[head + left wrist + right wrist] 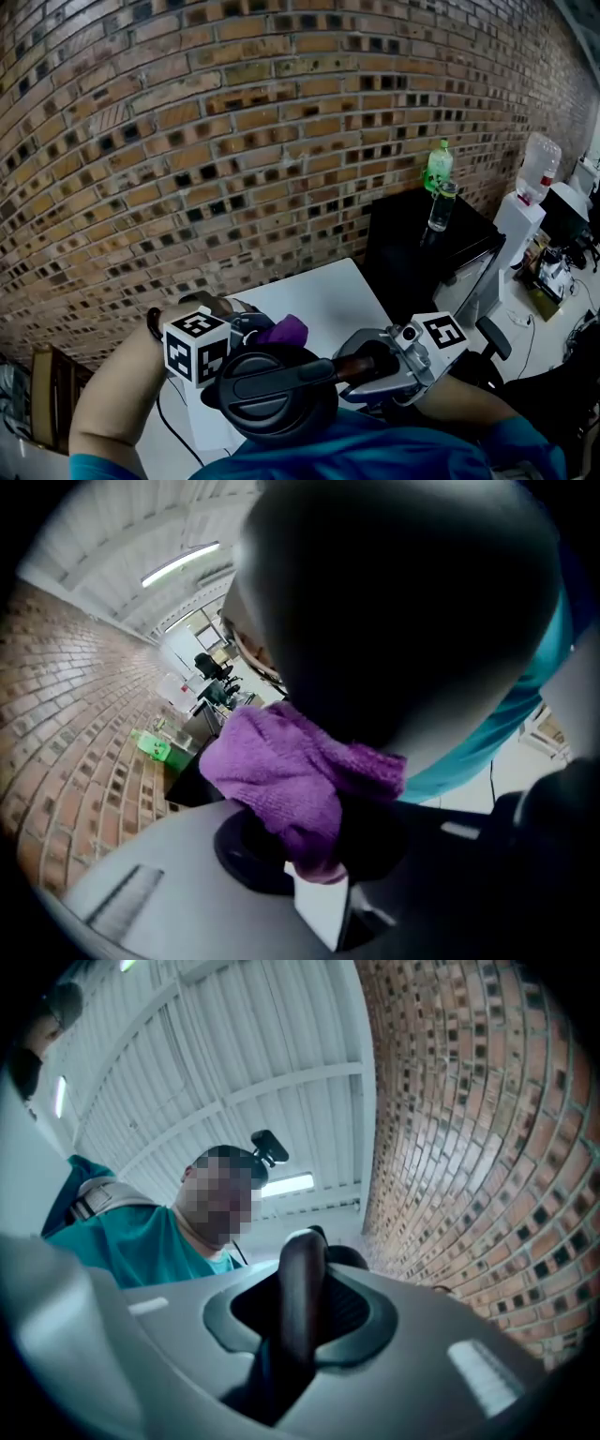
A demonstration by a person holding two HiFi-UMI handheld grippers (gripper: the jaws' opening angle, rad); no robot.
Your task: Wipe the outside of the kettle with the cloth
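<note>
Kettle (277, 398) up close, cloth (283, 330) against its far side.
Right gripper (364, 366) pinches its handle (300, 1297), left gripper (246, 330) the cloth; white table (328, 291), brick wall (234, 141) beyond.

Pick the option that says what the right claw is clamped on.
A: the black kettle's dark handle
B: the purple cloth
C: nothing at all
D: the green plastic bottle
A: in the right gripper view the right claw has its jaws closed on the dark curved handle of the black plastic kettle, while the purple terry cloth sits in the left claw.
</note>
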